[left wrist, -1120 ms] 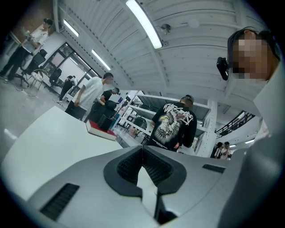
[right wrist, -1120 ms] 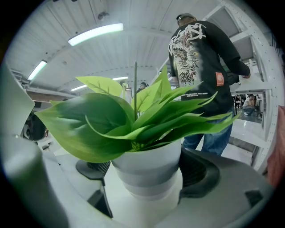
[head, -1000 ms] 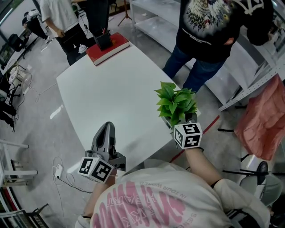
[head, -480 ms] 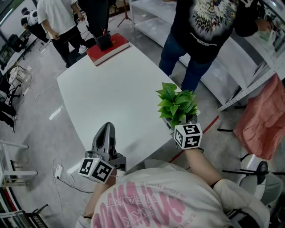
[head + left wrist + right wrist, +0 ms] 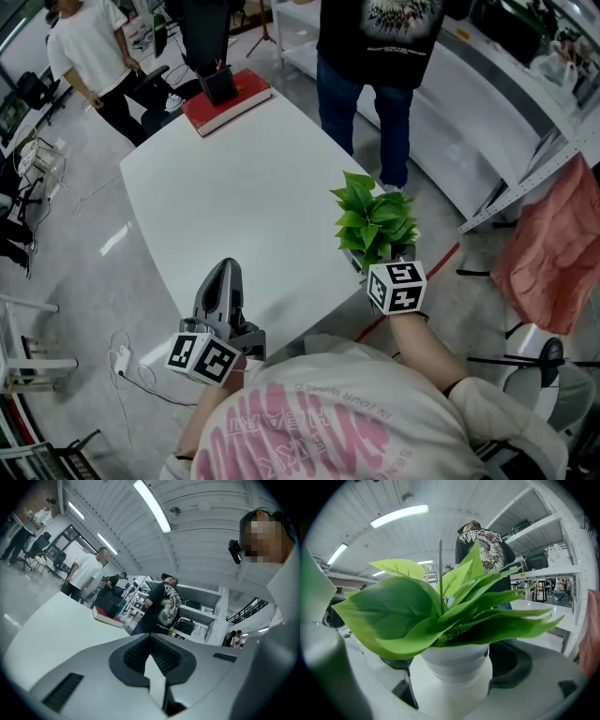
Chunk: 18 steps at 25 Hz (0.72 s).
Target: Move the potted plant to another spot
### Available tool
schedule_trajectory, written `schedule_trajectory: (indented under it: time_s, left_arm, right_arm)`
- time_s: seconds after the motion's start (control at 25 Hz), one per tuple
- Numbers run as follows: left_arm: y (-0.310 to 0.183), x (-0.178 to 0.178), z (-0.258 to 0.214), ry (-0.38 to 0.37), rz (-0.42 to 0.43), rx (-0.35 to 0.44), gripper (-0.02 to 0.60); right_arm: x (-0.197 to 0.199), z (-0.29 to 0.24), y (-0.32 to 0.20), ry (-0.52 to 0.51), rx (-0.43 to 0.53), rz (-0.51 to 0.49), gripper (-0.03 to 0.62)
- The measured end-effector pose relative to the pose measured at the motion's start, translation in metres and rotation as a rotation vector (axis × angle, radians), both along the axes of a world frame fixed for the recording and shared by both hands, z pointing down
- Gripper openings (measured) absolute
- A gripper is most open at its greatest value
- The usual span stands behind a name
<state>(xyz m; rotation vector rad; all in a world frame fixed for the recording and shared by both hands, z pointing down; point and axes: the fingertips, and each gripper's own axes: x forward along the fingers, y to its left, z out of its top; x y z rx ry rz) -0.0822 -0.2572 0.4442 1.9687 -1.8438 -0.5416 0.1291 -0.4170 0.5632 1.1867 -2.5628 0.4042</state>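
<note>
The potted plant (image 5: 375, 220), green leaves in a small white pot, stands near the right edge of the white table (image 5: 244, 187). My right gripper (image 5: 377, 255) reaches in from the near side, and its marker cube (image 5: 396, 286) shows just below the leaves. In the right gripper view the white pot (image 5: 457, 663) sits between the two dark pads (image 5: 511, 660), which hug its sides; the leaves (image 5: 417, 611) fill the view. My left gripper (image 5: 223, 281) lies at the table's near edge, jaws together and nothing in them (image 5: 150, 637).
A red book (image 5: 230, 101) with a black holder (image 5: 217, 86) on it lies at the table's far end. A person in dark clothes (image 5: 375, 56) stands beyond the plant, another in white (image 5: 84, 47) at far left. Metal shelving (image 5: 506, 103) and a pink cloth (image 5: 553, 253) stand to the right.
The person in dark clothes has stepped away from the table's right side toward the back. Both grippers and the plant have kept their places.
</note>
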Motion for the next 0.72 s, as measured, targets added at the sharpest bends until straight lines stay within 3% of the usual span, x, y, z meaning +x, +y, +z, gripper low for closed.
schedule_trajectory:
  time_s: [0.72]
  left_arm:
    - [-0.002,0.0048,-0.0006,0.002,-0.005,0.002,0.025]
  right_arm:
    - [0.0032,0.0004,-0.0022,0.044,0.047,-0.016,0.509]
